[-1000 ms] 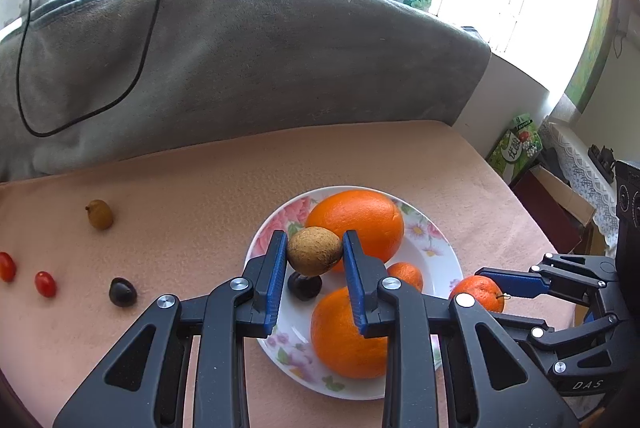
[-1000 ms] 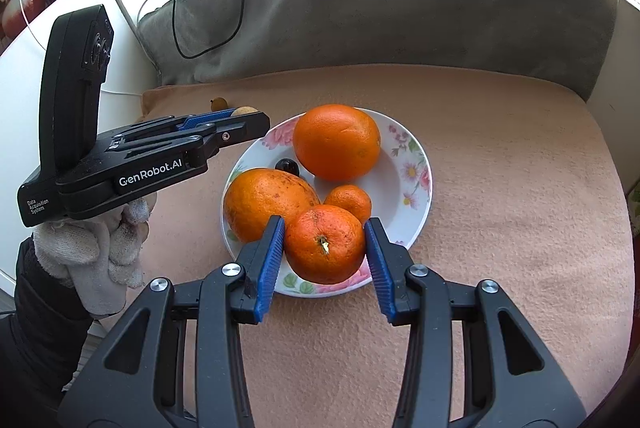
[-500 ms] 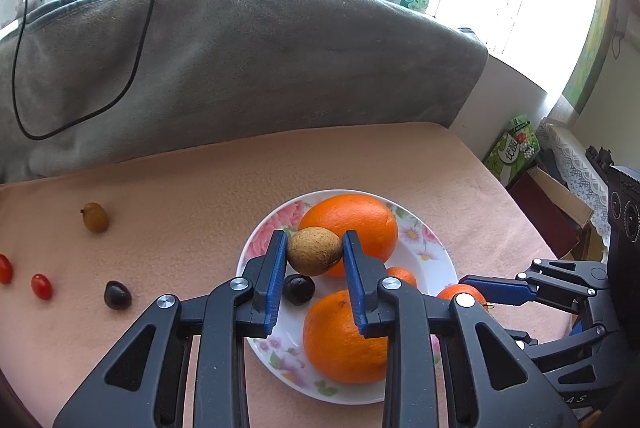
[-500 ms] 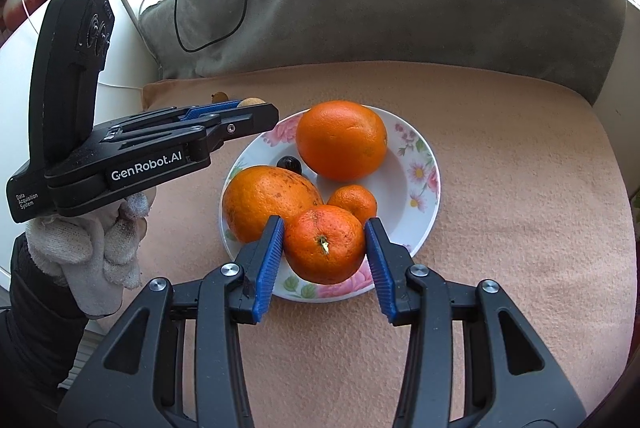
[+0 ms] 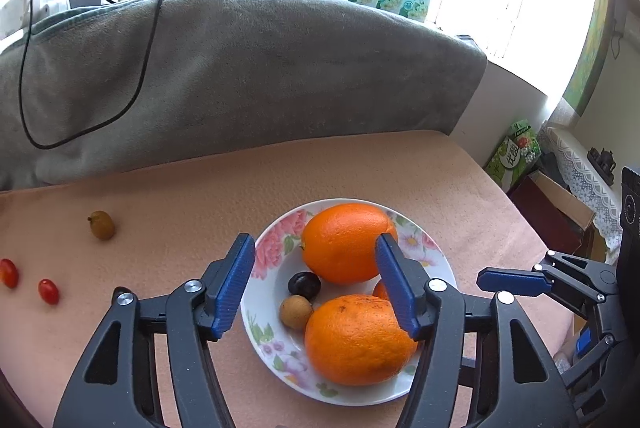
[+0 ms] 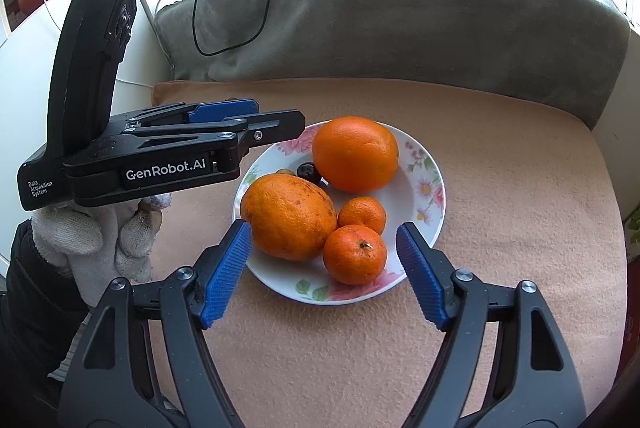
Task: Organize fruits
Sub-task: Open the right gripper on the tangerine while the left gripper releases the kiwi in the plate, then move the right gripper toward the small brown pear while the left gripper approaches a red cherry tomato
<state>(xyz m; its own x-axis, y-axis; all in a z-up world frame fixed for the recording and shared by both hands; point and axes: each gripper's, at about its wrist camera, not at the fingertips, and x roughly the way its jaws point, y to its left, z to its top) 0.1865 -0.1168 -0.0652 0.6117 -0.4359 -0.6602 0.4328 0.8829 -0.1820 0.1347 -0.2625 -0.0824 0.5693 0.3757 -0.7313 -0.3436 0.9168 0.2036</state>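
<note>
Both tongs, left (image 5: 316, 284) and right (image 6: 324, 272), had just been opening and stood apart, empty. Six fruits lay on the plate (image 5: 436, 260). At frame left, three or maybe more small fruits (image 5: 102, 225) remained on the tabletop (image 5: 200, 196).

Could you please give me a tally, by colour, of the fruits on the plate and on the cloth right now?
Orange: 4, two large oranges and two mandarins, all on the plate.
Dark: 1, on the plate.
Tan brown: 1, on the plate.
Olive yellow: 1, on the cloth.
Red: 2, on the cloth.
Total: 9.
</note>
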